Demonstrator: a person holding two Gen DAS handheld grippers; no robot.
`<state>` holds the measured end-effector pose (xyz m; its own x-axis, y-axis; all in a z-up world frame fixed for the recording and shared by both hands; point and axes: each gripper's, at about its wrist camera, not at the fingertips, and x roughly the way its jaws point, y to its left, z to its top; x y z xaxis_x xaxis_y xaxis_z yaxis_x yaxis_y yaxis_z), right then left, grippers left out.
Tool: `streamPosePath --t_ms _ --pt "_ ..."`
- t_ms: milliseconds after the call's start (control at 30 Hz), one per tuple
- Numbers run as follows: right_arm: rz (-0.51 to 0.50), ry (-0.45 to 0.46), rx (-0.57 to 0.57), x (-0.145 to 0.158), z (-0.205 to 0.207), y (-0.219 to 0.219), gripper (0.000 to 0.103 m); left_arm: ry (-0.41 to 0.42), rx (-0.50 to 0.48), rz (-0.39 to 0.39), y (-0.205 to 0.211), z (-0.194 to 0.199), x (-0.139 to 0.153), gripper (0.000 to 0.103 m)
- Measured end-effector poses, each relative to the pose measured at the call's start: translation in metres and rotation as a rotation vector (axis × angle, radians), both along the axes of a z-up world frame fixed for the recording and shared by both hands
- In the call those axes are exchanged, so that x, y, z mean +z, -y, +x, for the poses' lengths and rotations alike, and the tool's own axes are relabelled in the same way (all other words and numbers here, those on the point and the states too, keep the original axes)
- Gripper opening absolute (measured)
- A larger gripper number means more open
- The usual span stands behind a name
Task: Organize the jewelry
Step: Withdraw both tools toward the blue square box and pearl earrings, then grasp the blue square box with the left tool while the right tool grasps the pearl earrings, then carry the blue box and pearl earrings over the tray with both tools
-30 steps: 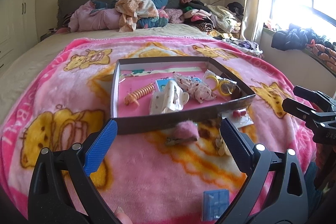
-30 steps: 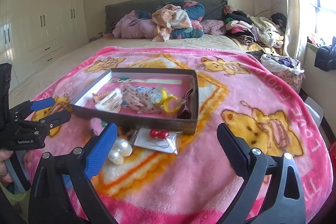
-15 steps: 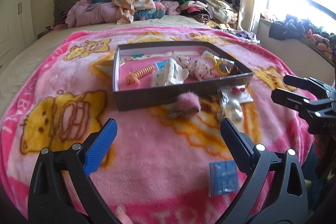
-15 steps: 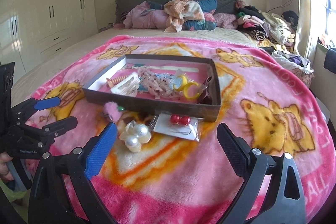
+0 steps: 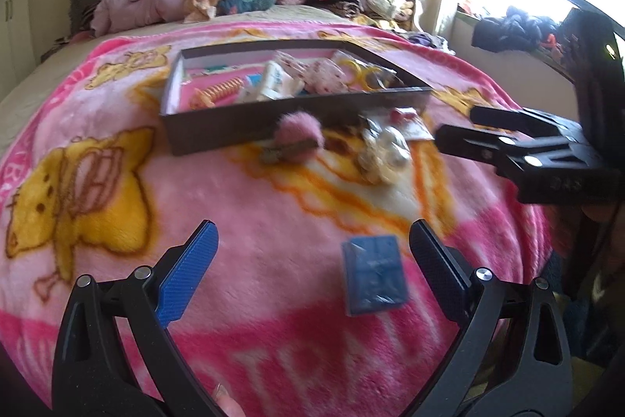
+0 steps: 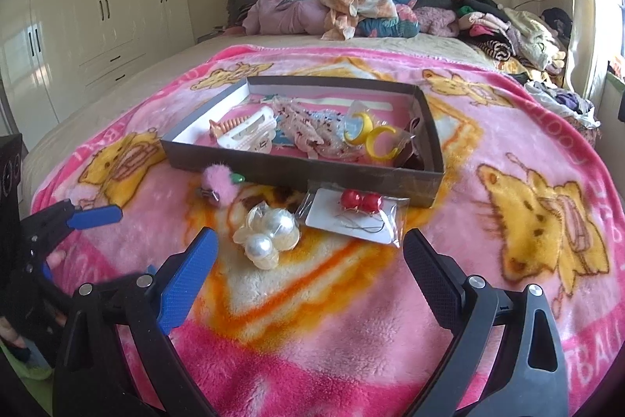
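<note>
A dark shallow box (image 6: 312,178) (image 5: 218,127) on the pink blanket holds hair clips, yellow hoops (image 6: 375,139) and other pieces. In front of it lie a pink pom-pom clip (image 6: 218,182) (image 5: 299,133), pearl pieces (image 6: 267,233) (image 5: 384,153) and red ball earrings on a card (image 6: 357,213). A small blue packet (image 5: 373,270) lies near the blanket's front edge. My left gripper (image 5: 312,249) is open and empty, with the blue packet between its fingers. My right gripper (image 6: 310,253) is open and empty, just short of the pearls and the card.
The pink cartoon blanket (image 6: 488,241) covers the bed. Piled clothes (image 6: 351,6) lie at the headboard and far right. White wardrobes (image 6: 97,6) stand left. A window sill with clothes (image 5: 511,30) is on the right.
Both grippers have pulled back toward the bed's front edge and dropped lower. The blue packet now sits between my left fingers. Both stay open.
</note>
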<state>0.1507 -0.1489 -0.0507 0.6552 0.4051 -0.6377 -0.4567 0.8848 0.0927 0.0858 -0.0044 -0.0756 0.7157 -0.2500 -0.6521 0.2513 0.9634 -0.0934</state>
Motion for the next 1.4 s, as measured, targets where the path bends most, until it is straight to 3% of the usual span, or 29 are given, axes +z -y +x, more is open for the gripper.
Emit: streamPosePath --t_ms 200,400,867,967,1000,1400 --pt "-0.009 -0.047 0.035 -0.01 0.007 -0.008 0.084 -0.028 -0.056 0.01 0.014 -0.003 -0.011 0.079" --pt "-0.023 -0.099 0.086 -0.022 0.016 -0.022 0.072 -0.055 -0.075 0.011 0.02 -0.003 -0.018 0.056" --pt "0.009 -0.176 0.093 -0.038 0.031 -0.045 0.057 -0.071 -0.096 -0.005 0.021 -0.004 -0.021 0.034" --pt "0.002 -0.173 0.06 -0.04 0.033 -0.045 0.044 -0.068 -0.102 -0.005 0.022 -0.004 -0.021 0.028" --pt "0.006 -0.174 0.052 -0.04 0.034 -0.044 0.038 -0.066 -0.104 -0.005 0.022 -0.004 -0.02 0.028" --pt "0.07 -0.166 0.011 -0.034 0.022 -0.02 0.038 -0.057 -0.091 -0.01 0.021 -0.002 -0.013 0.027"
